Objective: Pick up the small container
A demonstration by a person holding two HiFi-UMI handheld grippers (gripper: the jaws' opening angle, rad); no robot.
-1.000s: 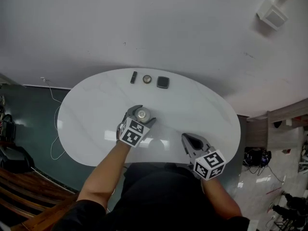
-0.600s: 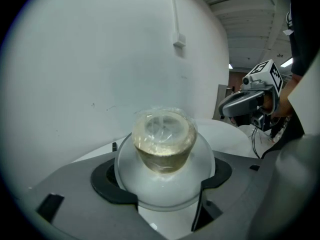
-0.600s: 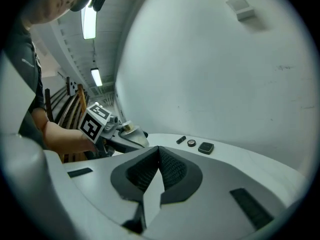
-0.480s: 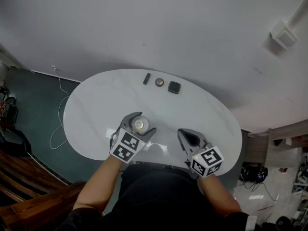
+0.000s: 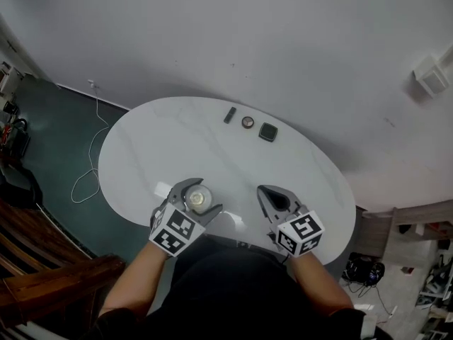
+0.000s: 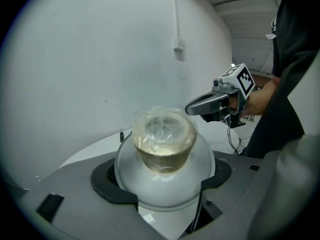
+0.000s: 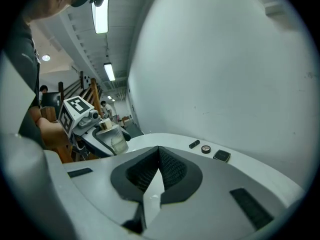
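The small container (image 6: 164,141) is a round clear jar with a clear lid and something pale tan inside, and it sits between the jaws of your left gripper (image 5: 200,197). The jaws are closed in against its sides, with the black pads (image 6: 107,185) flanking it low down. From the head view, it is over the near part of the white oval table (image 5: 141,154), close to the near edge and a little left of centre. In the right gripper view the jar looks slightly tilted in the left gripper's hold. You cannot tell from any view whether its base is clear of the tabletop. The marker cube (image 5: 173,232) of that gripper is nearer to you, past the table's edge.

Your right gripper (image 5: 263,190) is to the right of the left one, also over the near edge of the table and apart from the jar. Its jaws are brought together at the tips, leaving only a thin wedge of gap behind them, and they hold nothing. Its marker cube (image 5: 299,234) is likewise on your side of the table edge.

On the far side of the table, well apart from both grippers, three small items lie in a row. From left to right they are a small dark tube (image 5: 229,115), a round compact (image 5: 247,122) with a tan centre and a square black case (image 5: 267,132). A white wall rises behind them. To the left, a thin cable (image 5: 85,183) trails over the dark green floor.
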